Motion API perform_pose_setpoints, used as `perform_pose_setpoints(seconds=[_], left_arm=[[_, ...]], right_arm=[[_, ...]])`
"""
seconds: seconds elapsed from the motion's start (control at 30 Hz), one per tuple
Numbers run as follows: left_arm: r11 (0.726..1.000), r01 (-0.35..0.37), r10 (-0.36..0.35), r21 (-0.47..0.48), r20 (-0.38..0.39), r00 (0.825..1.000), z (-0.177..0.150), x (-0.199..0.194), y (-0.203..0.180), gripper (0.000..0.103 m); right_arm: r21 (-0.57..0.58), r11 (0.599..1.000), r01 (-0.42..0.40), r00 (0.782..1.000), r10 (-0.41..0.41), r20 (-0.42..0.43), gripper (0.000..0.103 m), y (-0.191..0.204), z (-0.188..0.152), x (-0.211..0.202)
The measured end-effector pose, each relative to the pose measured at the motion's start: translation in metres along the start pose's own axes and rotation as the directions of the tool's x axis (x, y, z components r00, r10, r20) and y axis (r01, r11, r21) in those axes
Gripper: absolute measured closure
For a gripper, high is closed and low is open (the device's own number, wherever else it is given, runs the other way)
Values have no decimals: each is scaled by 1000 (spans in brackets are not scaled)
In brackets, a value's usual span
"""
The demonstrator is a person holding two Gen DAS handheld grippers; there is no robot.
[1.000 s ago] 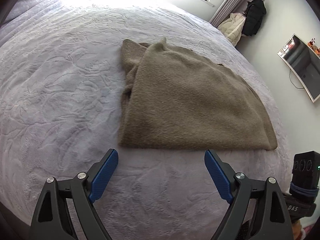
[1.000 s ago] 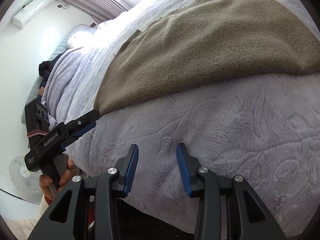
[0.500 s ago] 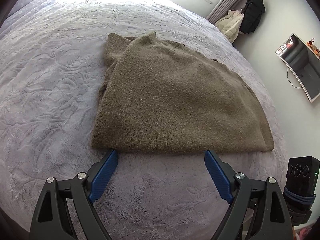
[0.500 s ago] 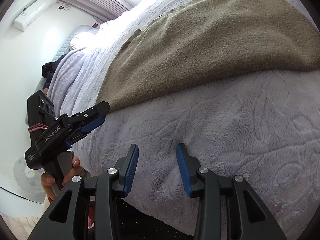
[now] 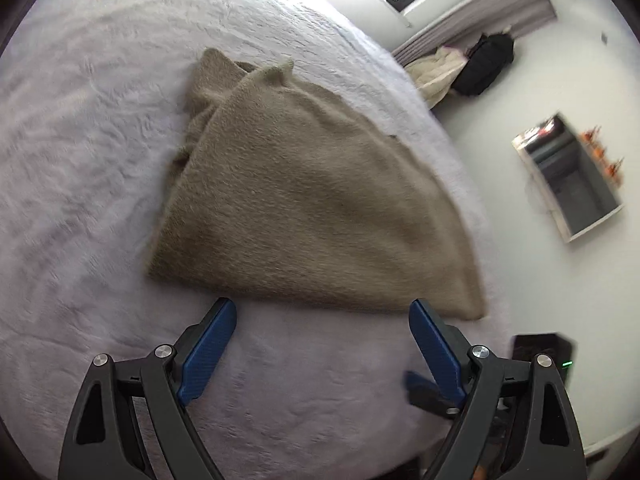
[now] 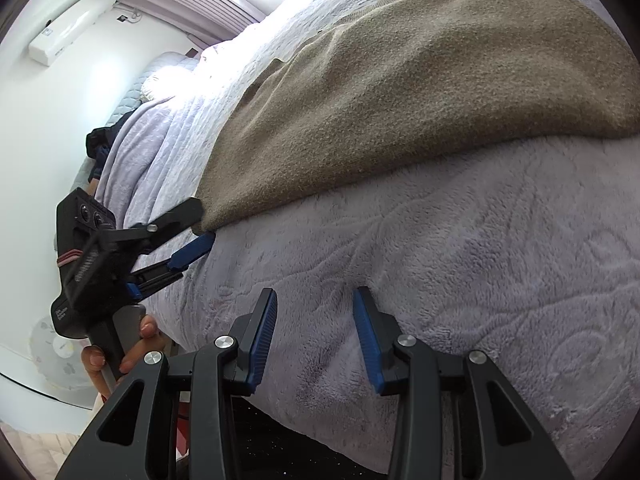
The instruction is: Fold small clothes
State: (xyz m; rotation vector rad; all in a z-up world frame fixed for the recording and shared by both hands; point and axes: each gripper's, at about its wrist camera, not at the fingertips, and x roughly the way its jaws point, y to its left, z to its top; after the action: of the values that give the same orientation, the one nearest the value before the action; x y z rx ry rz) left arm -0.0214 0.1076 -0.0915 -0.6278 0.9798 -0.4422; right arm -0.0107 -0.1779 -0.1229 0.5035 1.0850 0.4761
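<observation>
A folded olive-brown knit garment (image 5: 312,208) lies flat on the lilac bedspread (image 5: 80,160), with a bunched layer sticking out at its far left. My left gripper (image 5: 322,312) is open wide, its blue pads just short of the garment's near edge and nothing between them. In the right wrist view the garment (image 6: 420,88) fills the upper half, and the left gripper (image 6: 202,222) sits at its near left corner, held by a person's hand (image 6: 136,344). My right gripper (image 6: 316,296) hovers over bare bedspread (image 6: 500,260) below the garment, its jaws partly apart and empty.
The bed's edge runs close under both grippers. A screen (image 5: 568,176) hangs on the right wall, and a jacket and black bag (image 5: 484,64) hang by the curtain. An air conditioner (image 6: 72,28) is on the far wall. Dark clothes (image 6: 104,144) lie by the pillow.
My left gripper has rolled and come up to the garment's near edge by its left corner. The right gripper has not moved.
</observation>
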Motion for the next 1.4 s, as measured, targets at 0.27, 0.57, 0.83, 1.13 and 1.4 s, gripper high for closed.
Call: perform_pose_setpoints(seconds=[0.27, 0.57, 0.83, 1.13, 1.4], left_arm=[[998, -8, 14, -59, 95, 995, -2, 13, 3, 14], [995, -83, 91, -50, 176, 980, 43, 43, -17, 14], [963, -266, 268, -34, 161, 950, 69, 72, -22, 30], [915, -398, 383, 57, 179, 906, 68, 74, -30, 54], [910, -410, 394, 64, 177, 902, 68, 74, -33, 53]], right_arm=[[3, 1000, -7, 1000, 7, 4, 60, -2, -1, 0], [8, 1000, -13, 1000, 13, 15, 60, 0, 2, -9], [-7, 1000, 19, 998, -19, 62, 60, -3, 22, -29], [4, 1000, 21, 997, -22, 67, 60, -17, 41, -34], [-41, 998, 40, 996, -37, 76, 60, -11, 61, -41]])
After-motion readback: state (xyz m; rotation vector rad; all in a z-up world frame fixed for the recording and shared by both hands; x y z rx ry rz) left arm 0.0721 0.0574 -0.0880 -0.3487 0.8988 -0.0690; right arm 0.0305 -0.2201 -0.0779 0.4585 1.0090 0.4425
